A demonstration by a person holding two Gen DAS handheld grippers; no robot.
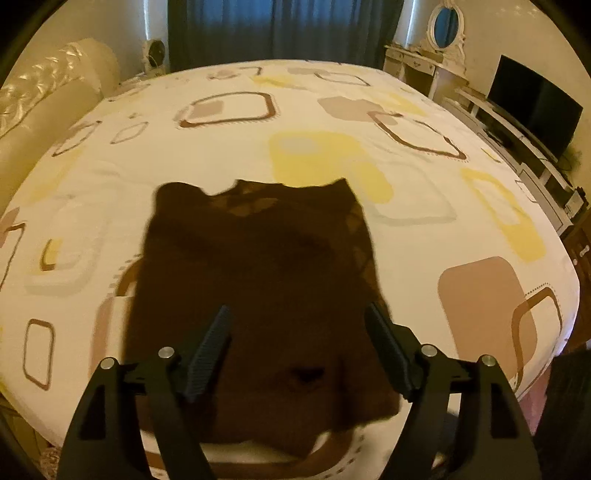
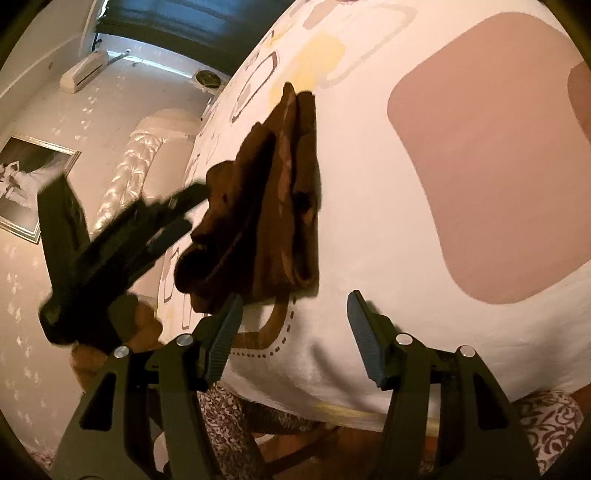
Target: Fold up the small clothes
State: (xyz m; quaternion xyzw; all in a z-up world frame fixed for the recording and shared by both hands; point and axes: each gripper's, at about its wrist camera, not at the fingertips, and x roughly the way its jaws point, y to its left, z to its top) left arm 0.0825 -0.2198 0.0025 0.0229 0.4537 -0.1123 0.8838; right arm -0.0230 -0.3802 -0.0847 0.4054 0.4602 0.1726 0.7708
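A dark brown garment (image 1: 255,280) with a lace top edge lies folded on the patterned bed sheet (image 1: 332,110), close to the near edge. My left gripper (image 1: 297,308) hovers just over its lower half, open, with nothing pinched between the ribbed pads. In the right wrist view the garment (image 2: 266,206) shows as a rumpled, layered pile on the sheet (image 2: 369,184). My right gripper (image 2: 295,295) stands open at the pile's near corner, over bare sheet. The left gripper (image 2: 192,208) appears blurred at the pile's left side, held by a hand (image 2: 140,325).
A padded cream headboard (image 1: 48,92) runs along the bed's left. A television (image 1: 535,107) on a low unit and a dressing table with an oval mirror (image 1: 443,26) stand to the right. Dark curtains (image 1: 284,29) hang behind. The mattress edge (image 2: 332,402) is right below my right gripper.
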